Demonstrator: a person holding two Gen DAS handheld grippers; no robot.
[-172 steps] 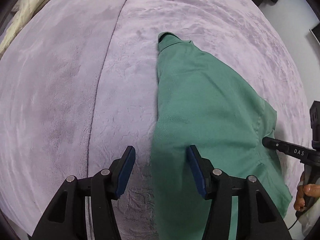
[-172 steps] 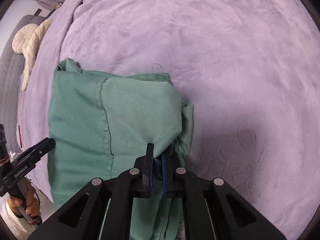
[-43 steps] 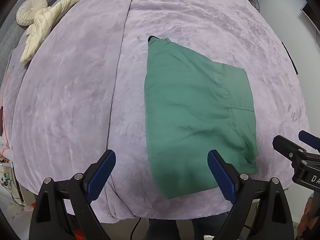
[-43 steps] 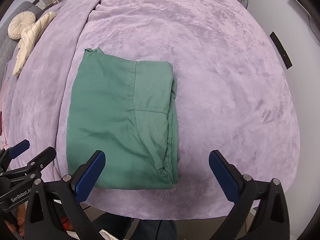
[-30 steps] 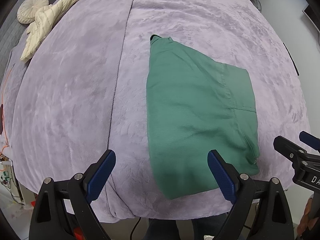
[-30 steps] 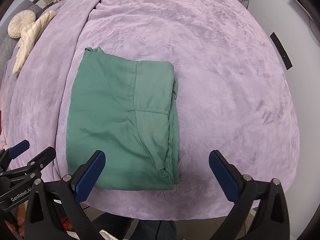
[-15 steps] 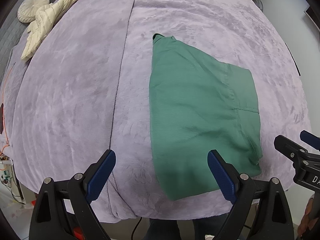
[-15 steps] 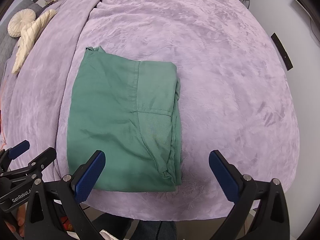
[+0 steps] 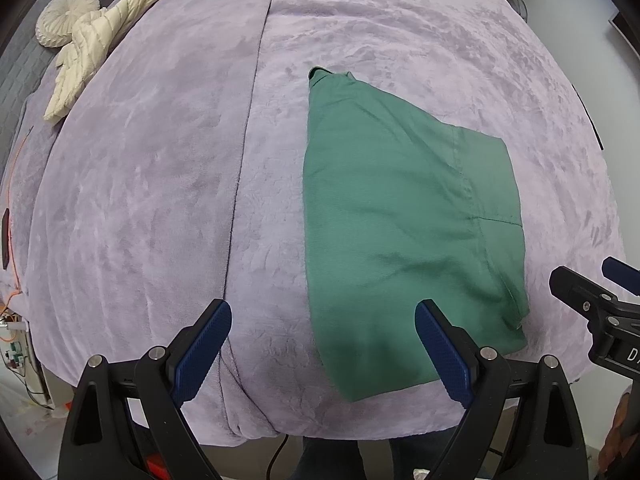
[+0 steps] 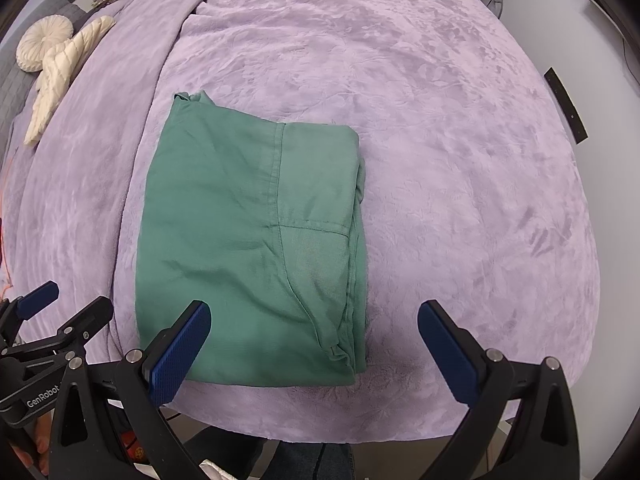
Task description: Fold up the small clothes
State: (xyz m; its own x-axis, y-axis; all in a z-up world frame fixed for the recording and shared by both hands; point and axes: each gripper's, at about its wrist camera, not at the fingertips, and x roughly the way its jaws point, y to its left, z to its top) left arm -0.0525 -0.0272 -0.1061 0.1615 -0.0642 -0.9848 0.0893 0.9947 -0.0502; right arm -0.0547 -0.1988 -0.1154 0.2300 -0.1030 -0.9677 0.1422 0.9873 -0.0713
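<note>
The green garment lay folded into a flat, roughly rectangular packet, one sleeve turned over its top (seam lines showed there). Layered edges stacked along its right side, and a small collar corner poked out far-left.

Right gripper released green garment; both jaws now wide, withdrawn.

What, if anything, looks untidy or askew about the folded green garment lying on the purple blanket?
The green garment is folded into a rough rectangle, but not cleanly. A small bunched bit pokes out at its far left corner, and along the right edge the under-layers peek out unevenly. Light creases cross the top. Both grippers, left and right, are open and clear of it.
</note>
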